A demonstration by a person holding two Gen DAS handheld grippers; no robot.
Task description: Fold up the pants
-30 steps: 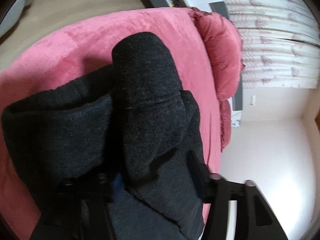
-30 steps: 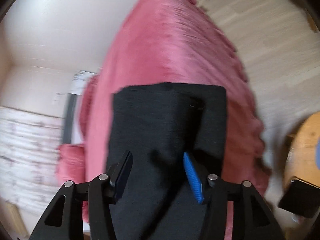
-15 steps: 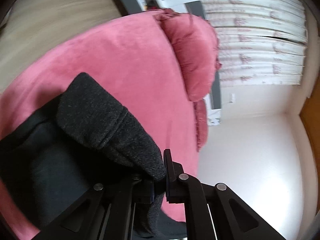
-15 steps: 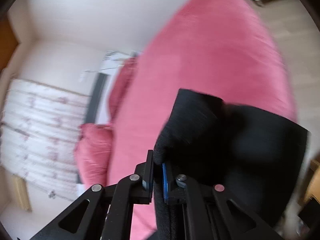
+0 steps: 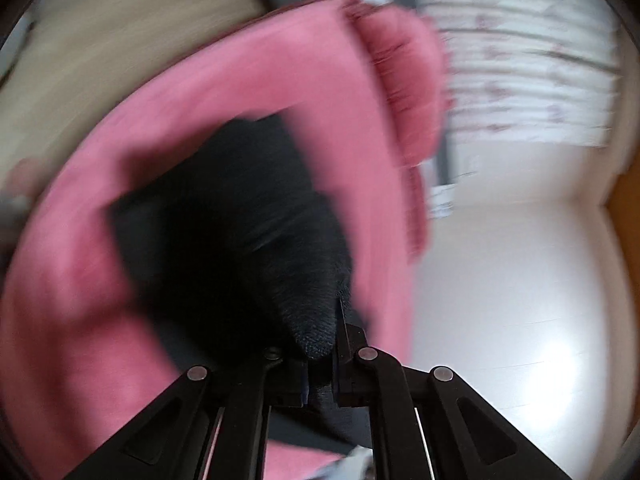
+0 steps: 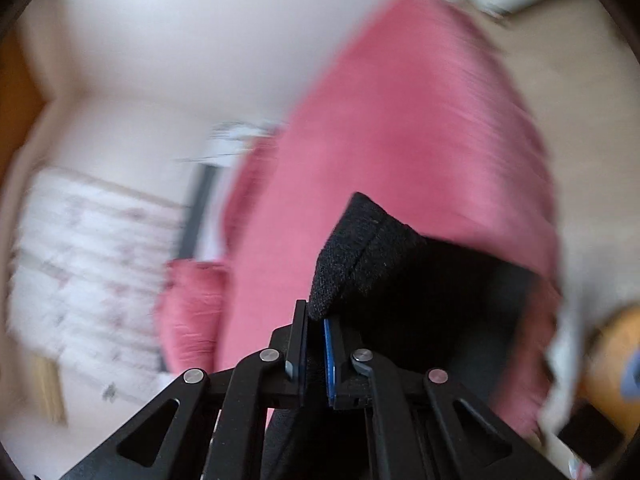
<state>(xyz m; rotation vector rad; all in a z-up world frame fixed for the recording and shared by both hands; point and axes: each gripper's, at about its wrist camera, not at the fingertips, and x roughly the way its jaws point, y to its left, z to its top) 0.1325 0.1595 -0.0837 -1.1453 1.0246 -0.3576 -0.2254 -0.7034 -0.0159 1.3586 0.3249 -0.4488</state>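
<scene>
Dark charcoal knit pants (image 5: 240,232) lie on a pink blanket (image 5: 280,80) spread over a bed. My left gripper (image 5: 320,364) is shut on one hemmed corner of the pants, which bulges up between the black fingers. The rest of the cloth hangs down from that corner toward the bed. In the right wrist view my right gripper (image 6: 316,344) is shut on another hemmed corner of the pants (image 6: 360,256), pinched against the blue pad. Both views are smeared by motion.
A pink pillow (image 5: 404,80) lies at the head of the bed, next to white patterned curtains (image 5: 520,60). Pale wood floor (image 5: 120,32) runs beside the bed. White walls (image 6: 180,40) meet in a corner. An orange wooden piece (image 6: 616,364) is at the right edge.
Both grippers went from open around the pants to shut on hemmed corners. They then rose, lifting the cloth off the blanket, and the views swung and blurred.
</scene>
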